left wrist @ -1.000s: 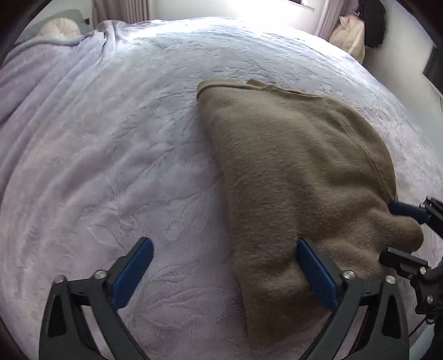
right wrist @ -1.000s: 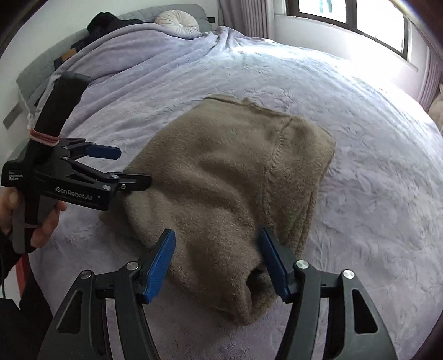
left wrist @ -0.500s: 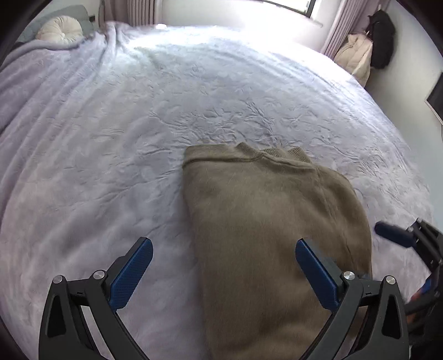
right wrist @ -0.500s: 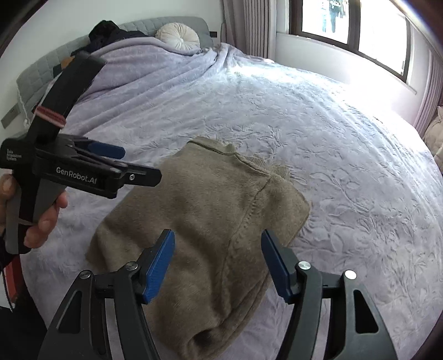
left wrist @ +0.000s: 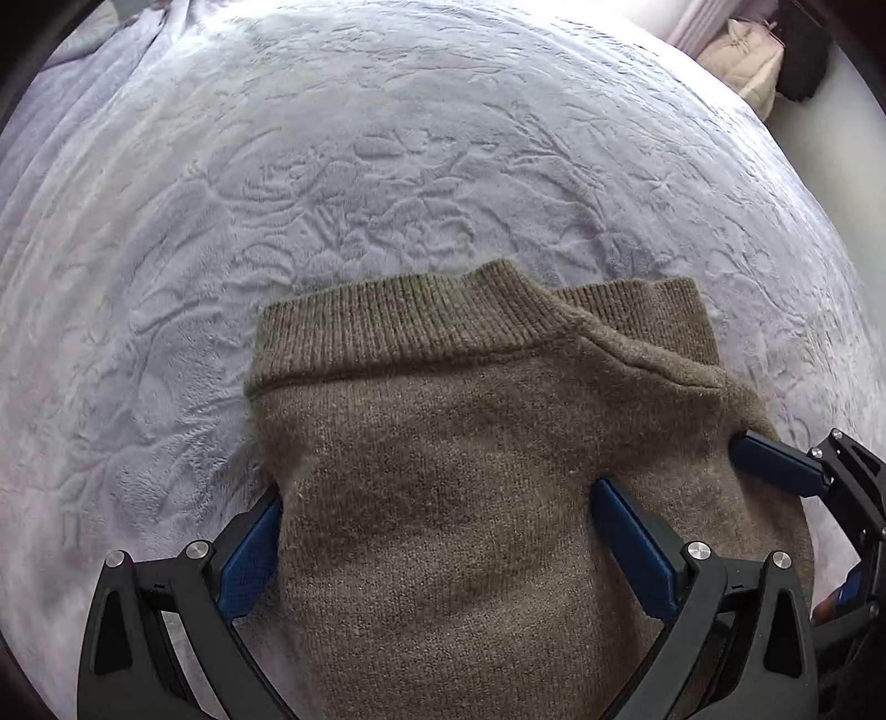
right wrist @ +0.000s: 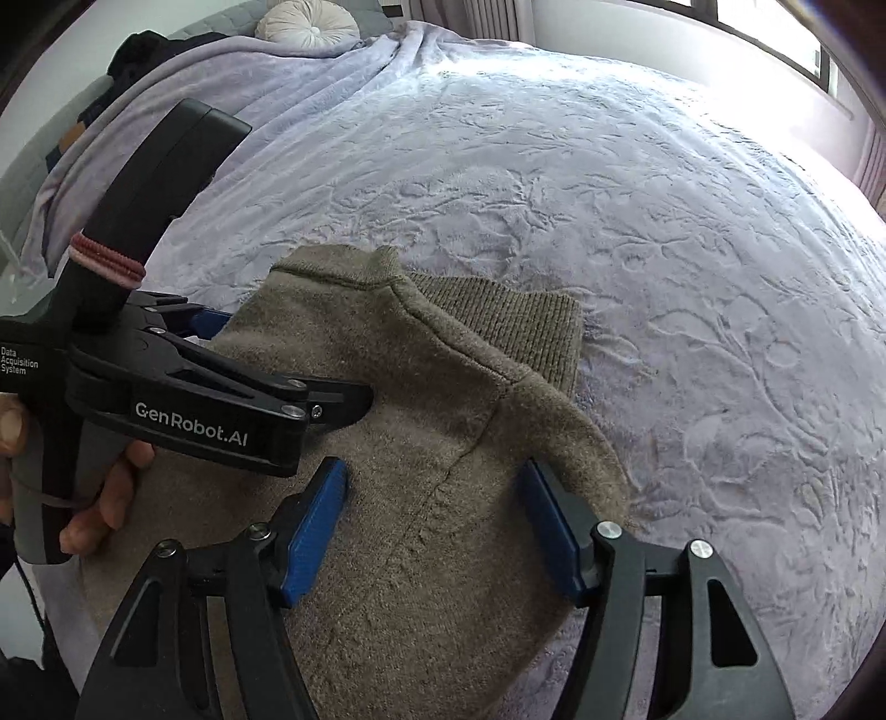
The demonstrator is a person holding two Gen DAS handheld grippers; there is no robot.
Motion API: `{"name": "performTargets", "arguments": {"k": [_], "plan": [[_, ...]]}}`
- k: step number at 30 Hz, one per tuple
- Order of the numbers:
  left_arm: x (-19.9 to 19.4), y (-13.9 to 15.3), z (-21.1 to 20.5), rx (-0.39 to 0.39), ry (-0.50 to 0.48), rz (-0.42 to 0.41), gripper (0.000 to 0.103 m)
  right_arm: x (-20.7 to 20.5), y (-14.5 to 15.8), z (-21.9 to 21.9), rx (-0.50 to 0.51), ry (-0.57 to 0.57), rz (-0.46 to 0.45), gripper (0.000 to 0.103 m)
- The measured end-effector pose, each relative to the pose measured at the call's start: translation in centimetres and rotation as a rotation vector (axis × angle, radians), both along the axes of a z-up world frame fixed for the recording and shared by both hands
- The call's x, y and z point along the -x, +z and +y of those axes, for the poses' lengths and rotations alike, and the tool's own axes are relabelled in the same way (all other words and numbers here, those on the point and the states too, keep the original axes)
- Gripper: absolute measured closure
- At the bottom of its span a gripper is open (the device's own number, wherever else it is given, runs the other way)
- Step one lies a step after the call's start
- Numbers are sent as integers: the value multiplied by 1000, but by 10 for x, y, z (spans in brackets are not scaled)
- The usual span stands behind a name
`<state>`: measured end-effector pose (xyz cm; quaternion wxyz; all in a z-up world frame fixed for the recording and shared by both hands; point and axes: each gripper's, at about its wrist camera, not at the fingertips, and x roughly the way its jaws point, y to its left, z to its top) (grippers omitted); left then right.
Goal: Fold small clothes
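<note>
We've got the folded olive-brown sweater (left wrist: 454, 498) lying on the lavender bedspread (left wrist: 332, 194), ribbed hem facing away. Left gripper (left wrist: 437, 545) spread wide, straddling the fabric. Right gripper (right wrist: 437, 526) likewise spread over the sweater, clamping nothing.

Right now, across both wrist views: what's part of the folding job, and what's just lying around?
Job:
- brown knit sweater, folded on the bed
- left gripper, open over it
- right gripper, open over it

Lying about:
- lavender blanket (work surface only)
- round white cushion at the headboard
- dark clothing beside it
- cream bag off the bed
</note>
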<state>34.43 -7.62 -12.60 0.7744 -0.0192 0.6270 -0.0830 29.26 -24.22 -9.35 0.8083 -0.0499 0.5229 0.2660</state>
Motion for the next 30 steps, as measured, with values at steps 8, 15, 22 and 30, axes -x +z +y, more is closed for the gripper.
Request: {"name": "performTargets", "arguments": {"k": [8,15,22,30], "plan": [[86,61,29,-10,-62,-148,0,121,73,-31,-51,95,-115,33],[166,65,38,-18,-96,-186,0,190,59,-30,-26,182,-86,43],[174,43,40,9,-79,-107,0,173,31,-35,-9,158,7,95],[187,71,11,-147,-86,-227,0,184,56,-49,36,1,-45,57]]}}
